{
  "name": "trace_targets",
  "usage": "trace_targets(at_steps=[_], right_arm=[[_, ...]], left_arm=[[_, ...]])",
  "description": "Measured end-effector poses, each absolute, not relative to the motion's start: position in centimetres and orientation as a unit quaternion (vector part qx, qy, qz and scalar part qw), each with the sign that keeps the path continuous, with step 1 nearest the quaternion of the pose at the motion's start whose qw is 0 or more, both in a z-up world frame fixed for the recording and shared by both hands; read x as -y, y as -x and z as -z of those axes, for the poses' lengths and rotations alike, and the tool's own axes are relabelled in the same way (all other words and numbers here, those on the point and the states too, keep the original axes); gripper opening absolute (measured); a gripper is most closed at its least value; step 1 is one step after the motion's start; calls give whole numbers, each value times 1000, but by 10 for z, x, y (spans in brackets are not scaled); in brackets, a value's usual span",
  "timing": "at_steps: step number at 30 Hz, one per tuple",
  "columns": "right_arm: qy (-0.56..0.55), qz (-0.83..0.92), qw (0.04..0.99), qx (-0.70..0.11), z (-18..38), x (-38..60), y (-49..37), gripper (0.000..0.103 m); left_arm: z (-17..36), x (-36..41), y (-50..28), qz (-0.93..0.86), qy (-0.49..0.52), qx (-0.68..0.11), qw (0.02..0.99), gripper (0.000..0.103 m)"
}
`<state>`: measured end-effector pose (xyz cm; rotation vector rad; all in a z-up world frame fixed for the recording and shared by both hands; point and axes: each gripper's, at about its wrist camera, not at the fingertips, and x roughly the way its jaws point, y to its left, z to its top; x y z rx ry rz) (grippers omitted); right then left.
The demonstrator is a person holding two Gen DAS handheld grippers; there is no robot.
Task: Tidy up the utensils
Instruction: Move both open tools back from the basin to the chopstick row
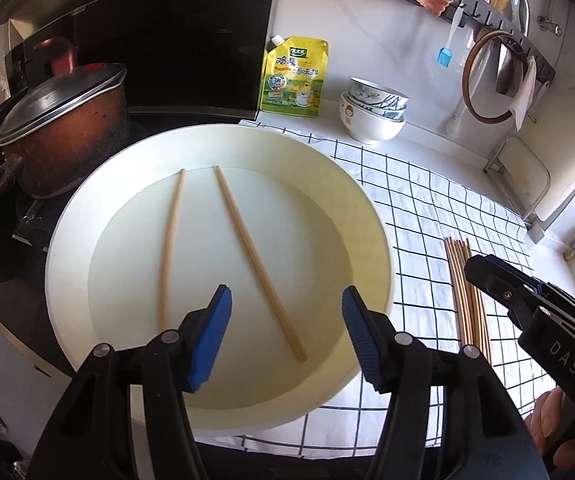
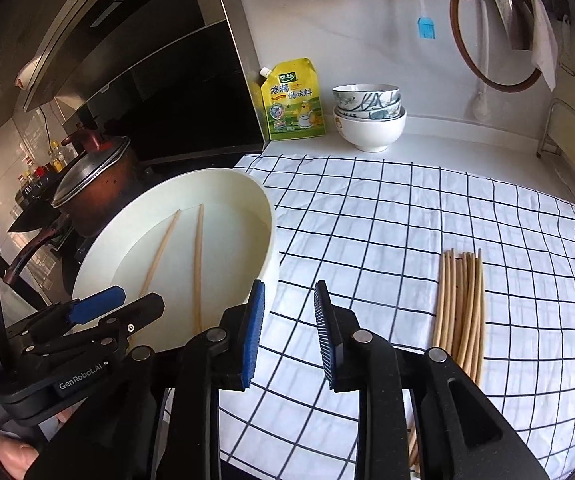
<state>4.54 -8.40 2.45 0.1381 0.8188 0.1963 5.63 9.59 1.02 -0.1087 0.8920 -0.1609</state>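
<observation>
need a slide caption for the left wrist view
Open left tongs above a cream basin holding two chopsticks, beside a chopstick bundle on checked cloth.

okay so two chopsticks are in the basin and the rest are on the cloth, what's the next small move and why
Probably lower the left claw onto the nearer chopstick in the basin: it is open and empty right above it, and the bundle of chopsticks already lies on the checked cloth.

Checked cloth [image 2: 367, 216] on white counter [image 2: 427, 142]
</observation>
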Motion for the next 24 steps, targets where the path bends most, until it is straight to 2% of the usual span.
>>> trace_targets(at_steps=[7, 24], right_arm=[[-80, -73, 914, -392, -24, 119, -26, 29], [-109, -10, 914, -391, -13, 206, 1, 33]], left_arm=[[-14, -61, -49, 105, 42, -428, 897, 60], [-16, 25, -39, 172, 10, -433, 885, 60]])
